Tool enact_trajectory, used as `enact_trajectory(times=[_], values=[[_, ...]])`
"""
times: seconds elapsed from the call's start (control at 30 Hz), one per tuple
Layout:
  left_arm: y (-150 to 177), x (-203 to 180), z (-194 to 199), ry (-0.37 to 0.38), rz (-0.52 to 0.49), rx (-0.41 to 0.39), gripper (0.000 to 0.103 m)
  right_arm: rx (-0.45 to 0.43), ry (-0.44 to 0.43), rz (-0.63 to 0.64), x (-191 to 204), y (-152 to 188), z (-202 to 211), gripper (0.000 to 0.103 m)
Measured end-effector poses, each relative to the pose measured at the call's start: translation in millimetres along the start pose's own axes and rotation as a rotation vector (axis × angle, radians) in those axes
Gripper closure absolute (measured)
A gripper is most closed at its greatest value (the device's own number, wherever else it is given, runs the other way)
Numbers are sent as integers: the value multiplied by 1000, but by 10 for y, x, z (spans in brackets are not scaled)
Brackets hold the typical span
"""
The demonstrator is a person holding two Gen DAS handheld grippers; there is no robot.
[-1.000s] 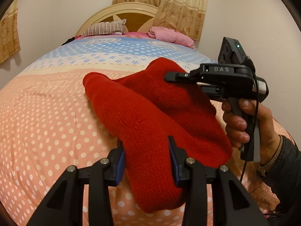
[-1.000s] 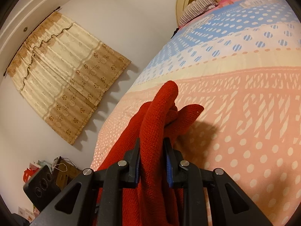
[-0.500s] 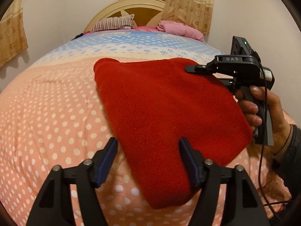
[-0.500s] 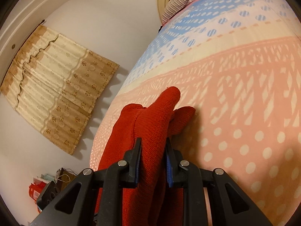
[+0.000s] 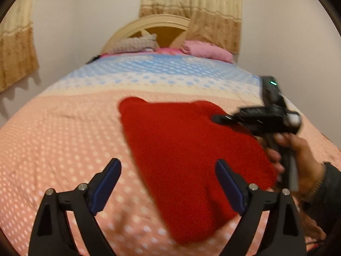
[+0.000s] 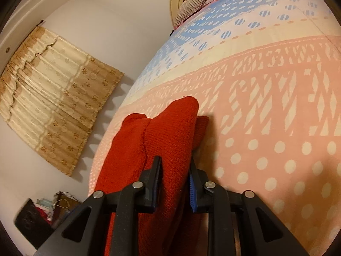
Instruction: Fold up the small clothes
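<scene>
Red knitted cloth, a small garment [image 5: 187, 160], lies spread across the peach, white-dotted part of the bed cover [image 5: 64, 140], its near end reaching toward the lower edge of the left wrist view. The left tongs [image 5: 168, 183] stand spread wide, having just been opening; the near part of the garment lies between their blue pads [image 5: 106, 183] with a clear gap on the left side, while the right pad sits close to the cloth's edge, and neither presses on it. That view is somewhat blurred.

On the right side of the same view a hand [image 5: 298, 155] grips the handle of the right tongs [image 5: 221, 118], whose black fingers reach over the far right corner of the garment. In the right wrist view those right tongs [image 6: 174, 183] are pressed close on a thick fold of the red knit [image 6: 170, 140], which runs up between the pads and bunches just beyond them, resting on the bed cover [image 6: 266, 111].

Further up the bed the cover turns to cream and then blue bands. At the head lie a striped pillow [image 5: 136, 43] and a pink pillow [image 5: 208, 50] against a rounded cream headboard [image 5: 149, 24]. Beige patterned curtains [image 5: 191, 6] hang behind the headboard, and another curtain [image 6: 53, 98] hangs on the side wall.
</scene>
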State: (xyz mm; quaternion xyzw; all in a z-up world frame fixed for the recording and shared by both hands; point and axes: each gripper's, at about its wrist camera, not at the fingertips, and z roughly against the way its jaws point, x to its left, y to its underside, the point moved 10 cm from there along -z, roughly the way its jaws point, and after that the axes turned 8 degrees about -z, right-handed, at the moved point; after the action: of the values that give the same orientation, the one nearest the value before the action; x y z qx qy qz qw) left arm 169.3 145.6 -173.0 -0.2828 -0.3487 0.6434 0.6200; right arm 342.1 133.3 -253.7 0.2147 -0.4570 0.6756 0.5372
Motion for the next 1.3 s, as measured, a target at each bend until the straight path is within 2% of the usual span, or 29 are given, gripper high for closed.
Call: enact_trajectory(times=[0.13,0.2,0.27,0.33,0.4,0.43,0.47,0.53,0.7,0.97,1.07,1.3], values=[[54,323,-284,-98,15,42,10,-28,48,35,32,4,48,75],[185,415,-449,-96,35,95,5,-76,95,79,91,-12,140,75],[241,444,-459,-70,85,82,5,-151,154,137,195,-31,297,74],[274,430,-454,-65,95,72,4,-213,143,204,421,10,486,73],[294,424,-453,-70,92,65,3,-243,82,277,715,126,614,62],[288,412,-438,-70,96,66,3,-235,59,305,815,196,621,50],[288,404,-421,-68,100,67,3,-210,37,335,907,289,597,46],[261,399,-404,-69,105,71,3,-126,37,382,968,520,465,46],[252,367,-357,-81,86,61,0,-47,179,360,565,718,224,46],[158,340,-223,-124,61,53,0,-76,185,310,519,642,338,46],[-2,299,-50,-130,32,12,0,-107,193,304,611,656,513,46],[-326,179,315,-115,10,-81,0,-210,242,375,929,740,980,45]])
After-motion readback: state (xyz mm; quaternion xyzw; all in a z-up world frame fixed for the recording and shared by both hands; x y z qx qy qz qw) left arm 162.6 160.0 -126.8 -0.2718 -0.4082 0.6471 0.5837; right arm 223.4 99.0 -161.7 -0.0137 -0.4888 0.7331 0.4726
